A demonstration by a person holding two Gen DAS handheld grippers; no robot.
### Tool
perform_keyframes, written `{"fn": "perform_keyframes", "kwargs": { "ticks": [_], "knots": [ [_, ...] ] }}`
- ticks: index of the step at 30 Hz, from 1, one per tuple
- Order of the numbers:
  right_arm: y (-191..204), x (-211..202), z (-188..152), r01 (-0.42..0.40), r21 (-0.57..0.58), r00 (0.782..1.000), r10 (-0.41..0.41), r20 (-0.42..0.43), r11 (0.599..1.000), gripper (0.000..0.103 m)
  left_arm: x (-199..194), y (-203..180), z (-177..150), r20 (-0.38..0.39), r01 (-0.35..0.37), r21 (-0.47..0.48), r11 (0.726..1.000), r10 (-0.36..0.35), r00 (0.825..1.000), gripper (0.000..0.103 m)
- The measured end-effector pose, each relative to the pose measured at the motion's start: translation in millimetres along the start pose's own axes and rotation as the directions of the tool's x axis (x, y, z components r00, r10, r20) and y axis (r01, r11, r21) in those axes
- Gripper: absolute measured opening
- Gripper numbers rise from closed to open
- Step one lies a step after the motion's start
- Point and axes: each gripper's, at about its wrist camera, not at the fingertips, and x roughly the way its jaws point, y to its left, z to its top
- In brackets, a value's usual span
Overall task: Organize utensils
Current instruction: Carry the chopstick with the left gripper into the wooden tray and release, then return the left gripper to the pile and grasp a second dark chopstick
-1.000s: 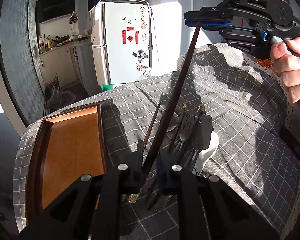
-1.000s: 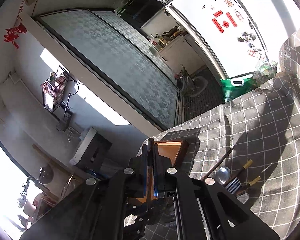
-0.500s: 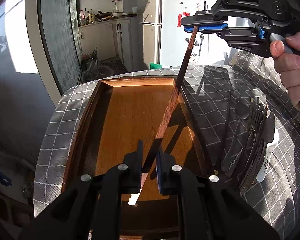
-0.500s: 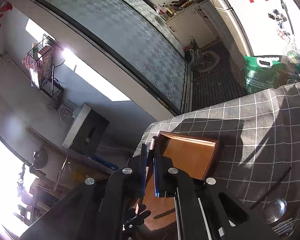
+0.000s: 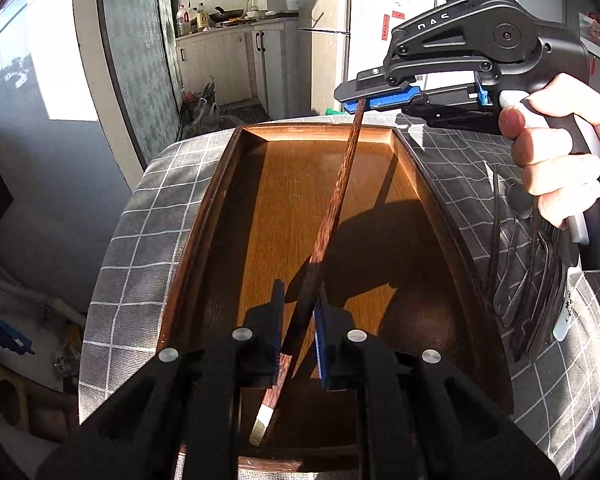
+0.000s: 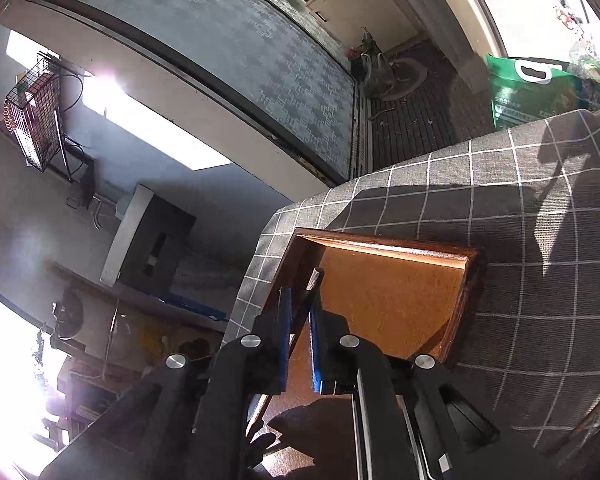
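A long dark wooden chopstick (image 5: 332, 208) hangs over the brown wooden tray (image 5: 220, 192), held at both ends. My left gripper (image 5: 300, 312) is shut on its lower end, with the pale tip below the jaws. My right gripper (image 5: 374, 98) is shut on its upper end above the tray's far part. In the right wrist view the chopstick end (image 6: 314, 280) sticks out between the right gripper's fingers (image 6: 300, 320), over the tray (image 6: 470, 304). A pile of dark utensils (image 5: 536, 264) lies on the cloth right of the tray.
The table wears a grey checked cloth (image 5: 156, 216). A white spoon rest (image 5: 566, 308) lies by the utensil pile. Beyond the table's far edge are a kitchen floor, cabinets (image 5: 228, 64) and a green bag (image 6: 528, 88).
Both grippers have carried the chopstick left from above the utensil pile to above the tray. It now hangs lower and closer to the tray floor.
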Motion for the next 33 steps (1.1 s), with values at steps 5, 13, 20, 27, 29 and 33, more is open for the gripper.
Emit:
{"fn": "perform_keyframes", "kwargs": {
  "ticks": [5, 13, 20, 27, 29, 33],
  "knots": [
    [-11.3, 15.1, -2.5, 0.041, 0.038, 0.999, -0.040, -0.018, 0.998, 0.010, -8.7, -5.5, -1.3, 0.025, -0.018, 0.012, 1.000, 0.018, 1.000, 0.041],
    [2.9, 25.5, -7.6, 0.058, 0.008, 0.998, -0.058, -0.032, 0.998, 0.046, -26.1, -13.1, 2.9, 0.113, -0.018, 0.038, 0.999, 0.014, 0.993, 0.079],
    [24.0, -27.9, -17.6, 0.173, -0.105, 0.985, -0.172, 0.017, 0.979, 0.091, -34.1, -15.7, 2.3, 0.147, 0.032, 0.039, 0.999, -0.038, 0.988, 0.081],
    [-15.5, -139.4, -40.4, 0.293, -0.159, 0.956, -0.282, 0.087, 0.943, 0.084, -53.1, -42.5, -1.0, 0.211, 0.243, 0.143, 0.959, -0.270, 0.940, 0.081],
    [-35.7, -167.1, -49.6, 0.317, -0.140, 0.948, -0.306, 0.094, 0.938, 0.071, -54.7, -56.6, -1.1, 0.198, 0.297, 0.167, 0.940, -0.327, 0.924, 0.081],
    [-77.6, -207.4, -66.2, 0.348, -0.088, 0.934, -0.337, 0.120, 0.933, 0.045, -52.9, -95.7, -0.8, 0.154, 0.273, 0.259, 0.927, -0.319, 0.935, 0.077]
  ]
}}
